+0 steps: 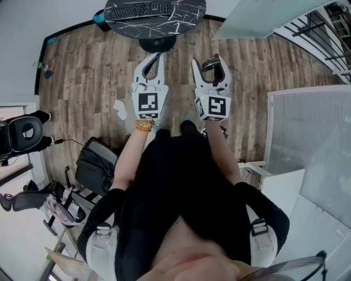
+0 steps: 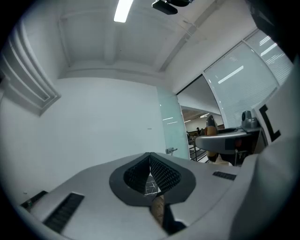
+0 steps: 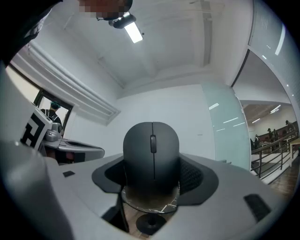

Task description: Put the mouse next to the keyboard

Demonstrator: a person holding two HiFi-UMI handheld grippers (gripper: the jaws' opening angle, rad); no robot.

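A black keyboard (image 1: 140,10) lies on a round black marble-patterned table (image 1: 189,13) at the far end of the head view. My right gripper (image 1: 208,63) is held over the wooden floor short of the table, shut on a dark grey mouse (image 1: 211,70). In the right gripper view the mouse (image 3: 151,154) stands upright between the jaws, wheel facing the camera, with the table below it. My left gripper (image 1: 158,56) hovers beside it, to its left. Its jaws meet at the tips (image 2: 150,154) with nothing between them.
The table's black foot (image 1: 157,43) stands on the floor just ahead of the grippers. A black office chair (image 1: 24,134) and a dark bag (image 1: 96,167) are at the left. White partitions (image 1: 312,148) stand at the right. A scrap of paper (image 1: 119,107) lies on the floor.
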